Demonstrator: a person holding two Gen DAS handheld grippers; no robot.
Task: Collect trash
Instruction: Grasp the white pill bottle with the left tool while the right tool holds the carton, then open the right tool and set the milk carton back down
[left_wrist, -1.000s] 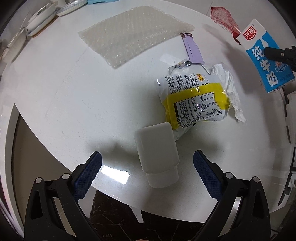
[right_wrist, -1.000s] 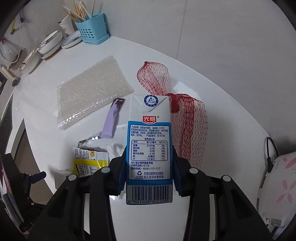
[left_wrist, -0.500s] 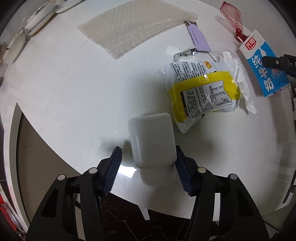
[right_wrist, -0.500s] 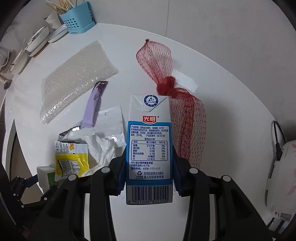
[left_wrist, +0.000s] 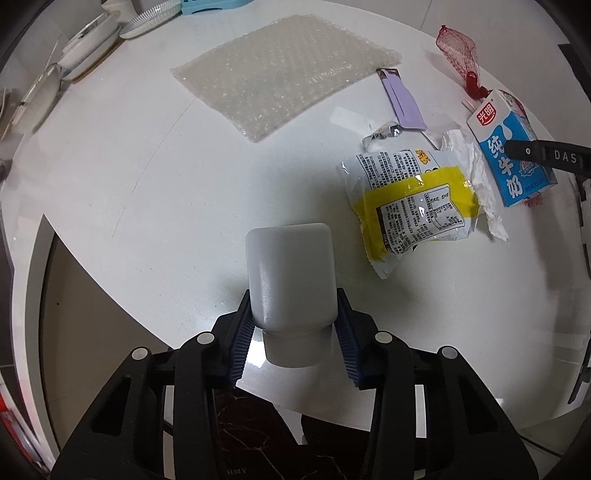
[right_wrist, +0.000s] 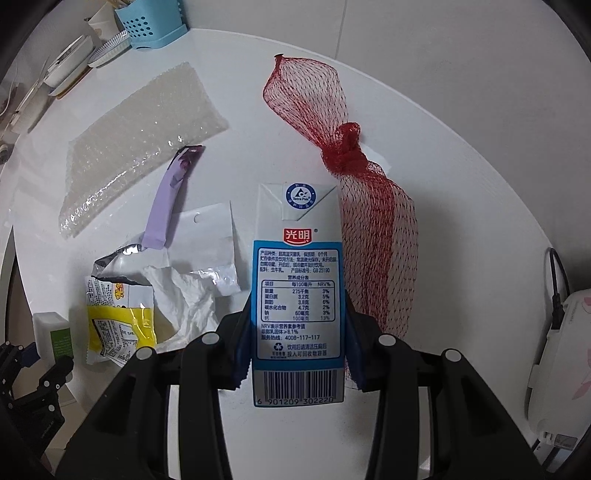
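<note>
- A round white bench (left_wrist: 129, 155) carries scattered trash; places below are given relative to the yellow-and-white snack wrapper (left_wrist: 413, 206) near its middle.
- Far left of the wrapper, at the bench edge, stacked dishes (right_wrist: 70, 70) and a blue basket (right_wrist: 147, 24).
- Up and left of the wrapper, a sheet of bubble wrap (left_wrist: 284, 70) lies flat.
- Down and left of the wrapper, the left gripper (left_wrist: 293, 328) has just been closing its fingers (left_wrist: 242, 336), which now press both sides of a white plastic bottle (left_wrist: 291, 277) lying at the bench edge.
- Just above the wrapper, a purple sachet (left_wrist: 402, 99) and crumpled white paper (right_wrist: 184, 295).
- Right of the wrapper, the right gripper (right_wrist: 297, 343) has its fingers clamped on a blue-and-white milk carton (right_wrist: 297, 291).
- Just beyond the carton, a knotted red mesh bag (right_wrist: 351, 184) lies on the bench.
</note>
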